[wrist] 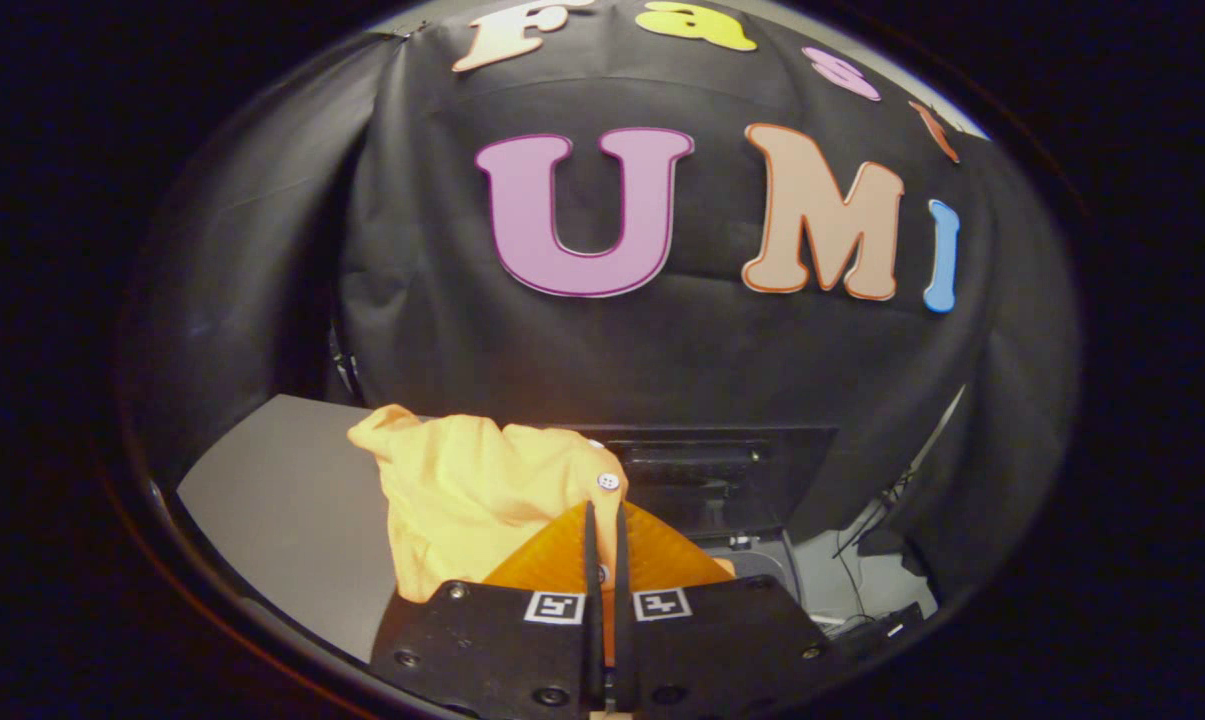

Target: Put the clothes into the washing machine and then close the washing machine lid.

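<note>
Closest to my lens, the tool point(603, 545) has its two fingers drawn nearly together, and a fold of the yellow garment point(472, 490) is pinched between them, so I read it as clamped on the cloth. Holding it by one fold makes sense: the rest of the shirt bunches up and drapes to the left of the fingers, lifted clear of the grey desk point(282, 510) so it can be carried rather than dragged.

Just above the fingertips I can see a white button point(609, 481) on the fabric; a second may sit lower in the gap between the fingers, but that spot is too cramped for me to be sure.

Beyond the fingers and slightly right lies a dark open recess point(707, 475), which I take to be the washing machine's opening with its lid raised behind it. The garment hangs just short of it, not yet inside.

My count: one tool, one garment, one machine, one button certain. Some cables point(862, 545) trail to the right of the machine.

I judge the loading step under way, the lid not yet shut.
</note>
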`<state>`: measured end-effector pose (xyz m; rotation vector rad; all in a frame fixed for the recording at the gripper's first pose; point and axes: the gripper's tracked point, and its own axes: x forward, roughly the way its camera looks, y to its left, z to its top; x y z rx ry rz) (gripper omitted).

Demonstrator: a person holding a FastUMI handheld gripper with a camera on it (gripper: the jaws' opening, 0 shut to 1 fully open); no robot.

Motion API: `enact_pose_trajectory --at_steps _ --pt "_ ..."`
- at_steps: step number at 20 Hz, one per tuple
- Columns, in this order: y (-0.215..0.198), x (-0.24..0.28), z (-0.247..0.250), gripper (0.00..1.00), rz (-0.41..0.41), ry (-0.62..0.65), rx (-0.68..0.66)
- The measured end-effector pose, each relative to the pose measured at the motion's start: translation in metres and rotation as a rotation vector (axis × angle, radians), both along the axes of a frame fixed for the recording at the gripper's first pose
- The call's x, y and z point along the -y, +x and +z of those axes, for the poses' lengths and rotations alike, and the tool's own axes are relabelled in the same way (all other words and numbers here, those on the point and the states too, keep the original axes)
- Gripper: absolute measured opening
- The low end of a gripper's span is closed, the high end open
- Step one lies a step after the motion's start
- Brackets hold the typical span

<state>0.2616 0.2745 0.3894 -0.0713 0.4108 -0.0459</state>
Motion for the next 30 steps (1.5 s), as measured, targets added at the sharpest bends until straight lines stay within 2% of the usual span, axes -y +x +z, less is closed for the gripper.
enact_pose_trajectory --at_steps 4,5,8,15,25,30 --pt "0.009 0.049 -0.034 0.04 -0.095 -0.02 -0.028" --pt "0.01 0.058 -0.037 0.1 -0.113 -0.008 -0.022" --pt "0.012 0.071 -0.03 0.11 -0.147 0.046 0.022" --pt "0.002 0.078 -0.027 0.11 -0.123 0.008 0.053" --pt "-0.013 0.081 -0.013 0.09 -0.103 0.026 0.141" --pt "-0.023 0.087 -0.012 0.21 -0.099 0.011 0.171"
